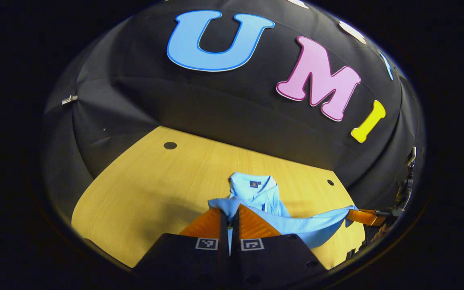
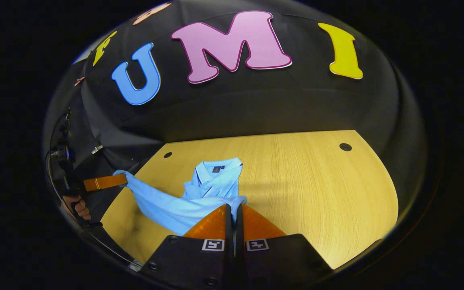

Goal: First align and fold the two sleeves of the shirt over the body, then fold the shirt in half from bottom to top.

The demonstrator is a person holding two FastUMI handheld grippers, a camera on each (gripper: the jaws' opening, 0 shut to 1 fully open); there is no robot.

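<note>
A light blue collared shirt (image 1: 262, 195) lies on the wooden table (image 1: 155, 189), collar away from me, with its near edge lifted. In the left gripper view my left gripper (image 1: 230, 210) is shut on one corner of that lifted edge. The other gripper (image 1: 363, 216) shows far right there, holding the opposite corner, the cloth stretched between us. In the right gripper view my right gripper (image 2: 234, 208) is shut on its corner of the shirt (image 2: 212, 181). The left gripper (image 2: 105, 182) appears at the far left there, held by a hand (image 2: 79, 209), pinching the other corner.
The table (image 2: 316, 181) has small dark round holes (image 1: 170, 145) (image 2: 345, 147) near its far corners. Black cloth walls close in behind and beside it. Bare wood stretches to the right of the shirt in the right gripper view.
</note>
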